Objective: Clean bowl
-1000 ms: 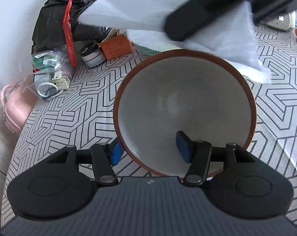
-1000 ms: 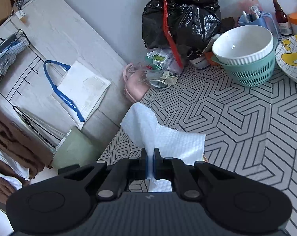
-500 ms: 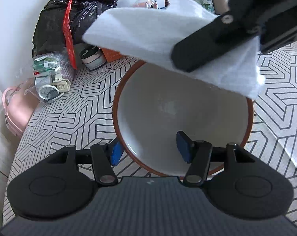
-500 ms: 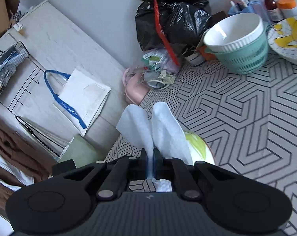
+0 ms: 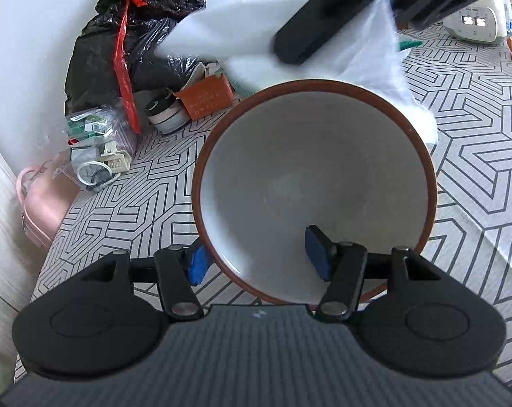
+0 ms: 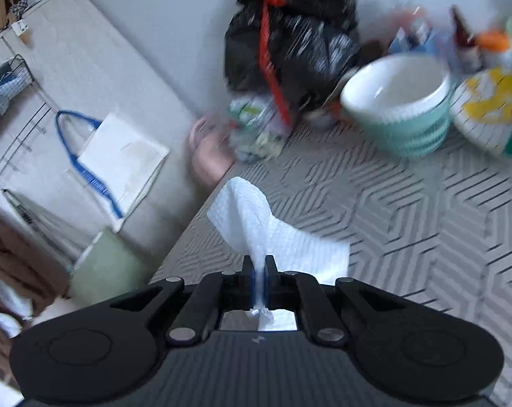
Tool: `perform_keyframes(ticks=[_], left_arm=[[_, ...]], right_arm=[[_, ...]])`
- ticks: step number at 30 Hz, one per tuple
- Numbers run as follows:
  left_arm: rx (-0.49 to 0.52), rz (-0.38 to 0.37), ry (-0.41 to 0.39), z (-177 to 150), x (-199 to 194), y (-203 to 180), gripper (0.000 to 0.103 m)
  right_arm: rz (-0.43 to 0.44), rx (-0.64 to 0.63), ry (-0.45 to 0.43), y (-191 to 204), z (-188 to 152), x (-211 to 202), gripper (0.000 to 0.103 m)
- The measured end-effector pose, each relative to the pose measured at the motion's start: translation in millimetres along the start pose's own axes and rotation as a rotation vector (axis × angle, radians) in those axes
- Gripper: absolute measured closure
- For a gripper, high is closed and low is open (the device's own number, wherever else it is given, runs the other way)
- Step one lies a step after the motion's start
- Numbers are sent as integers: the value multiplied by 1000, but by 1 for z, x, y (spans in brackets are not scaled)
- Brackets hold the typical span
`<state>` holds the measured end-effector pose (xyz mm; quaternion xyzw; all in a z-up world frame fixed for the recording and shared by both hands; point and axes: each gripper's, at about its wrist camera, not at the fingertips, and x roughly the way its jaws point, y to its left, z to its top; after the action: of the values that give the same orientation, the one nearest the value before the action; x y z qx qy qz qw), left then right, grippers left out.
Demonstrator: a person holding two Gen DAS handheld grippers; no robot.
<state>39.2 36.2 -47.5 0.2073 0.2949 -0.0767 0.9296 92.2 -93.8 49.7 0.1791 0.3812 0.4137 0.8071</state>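
My right tongs [image 6: 259, 266] have lifted the white paper towel [image 6: 256, 224] back up off the brown-rimmed bowl [image 5: 313, 183], still clamped on it. My left tongs [image 5: 256, 254] stay apart around the bowl's near rim. The bowl sits on a zigzag-patterned table [image 5: 476, 156] by a black trash bag [image 5: 137, 44]. No writing reads clearly.

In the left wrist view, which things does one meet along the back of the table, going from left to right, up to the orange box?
Pink case → clear bag of small items → black rubbish bag with its red tie → round jar → orange box.
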Motion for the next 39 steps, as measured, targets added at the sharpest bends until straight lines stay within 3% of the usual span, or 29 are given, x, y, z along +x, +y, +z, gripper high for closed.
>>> perform_keyframes(ticks=[12, 19, 29, 39], left_arm=[[16, 3, -12, -2, 4, 0, 44], [2, -11, -8, 0, 5, 3, 42], [-47, -49, 6, 2, 5, 8, 38], [-67, -54, -3, 1, 3, 8, 38]], right_arm=[[17, -23, 68, 15, 9, 33, 95], [123, 69, 17, -12, -4, 25, 98], [79, 119, -60, -32, -14, 2, 98], [76, 168, -78, -49, -27, -4, 98]])
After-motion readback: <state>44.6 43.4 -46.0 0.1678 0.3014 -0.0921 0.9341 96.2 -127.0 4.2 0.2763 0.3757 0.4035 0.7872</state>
